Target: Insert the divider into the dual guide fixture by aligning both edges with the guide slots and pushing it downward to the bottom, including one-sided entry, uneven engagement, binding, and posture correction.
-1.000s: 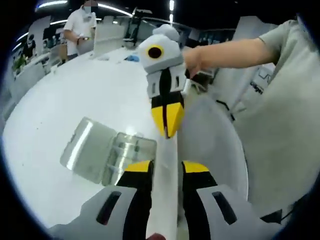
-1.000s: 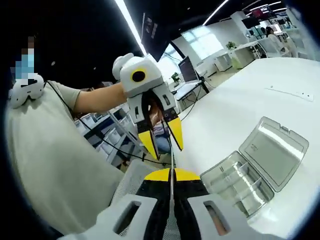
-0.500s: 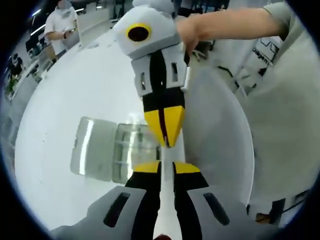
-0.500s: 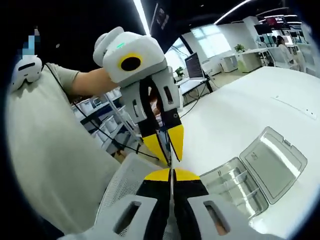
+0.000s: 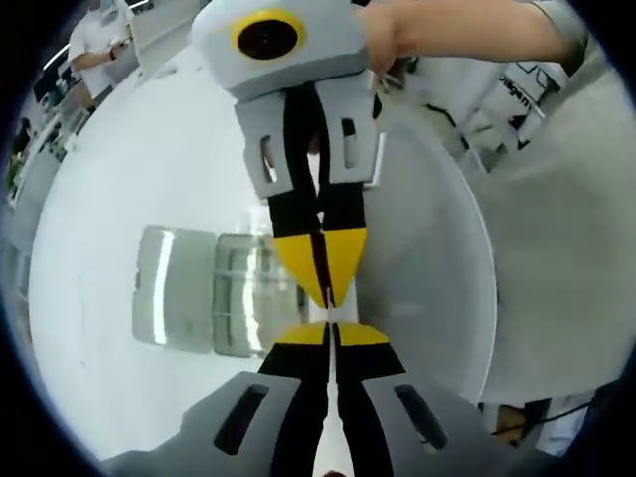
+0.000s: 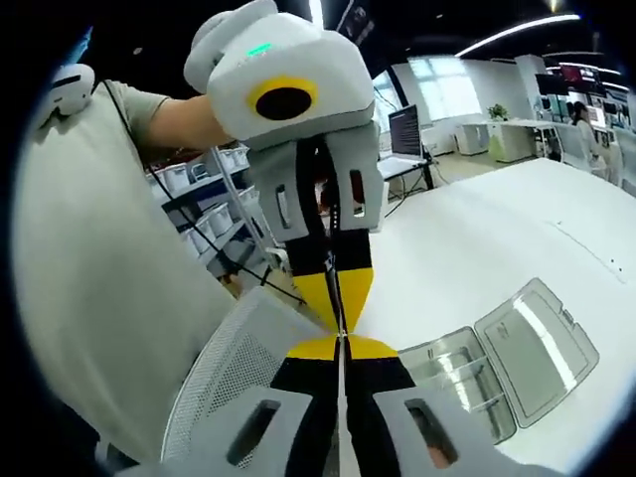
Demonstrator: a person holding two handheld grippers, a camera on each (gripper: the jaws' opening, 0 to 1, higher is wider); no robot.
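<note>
The divider (image 5: 330, 312) is a thin white plate seen edge-on, held in the air above the white table (image 5: 119, 179). My left gripper (image 5: 331, 334) is shut on its near end. My right gripper (image 5: 323, 278) comes down from the top of the left gripper view and is shut on the far end, so the yellow tips almost meet. In the right gripper view the divider (image 6: 341, 417) runs between the jaws of my right gripper (image 6: 341, 346), with my left gripper (image 6: 336, 301) facing it. The fixture, a clear slotted box (image 5: 253, 308) with its lid (image 5: 169, 298) open, lies on the table below; it shows again as the clear box (image 6: 452, 373).
The person's grey-shirted torso (image 5: 556, 229) stands close on the right of the left gripper view. A white mesh chair back (image 6: 224, 373) sits by the table edge. Another person (image 5: 94, 40) stands far behind. Shelves with bins (image 6: 214, 164) and desks lie beyond.
The two grippers have closed in on each other until their yellow tips almost touch. The divider has turned from a broad white strip to a thin edge-on line.
</note>
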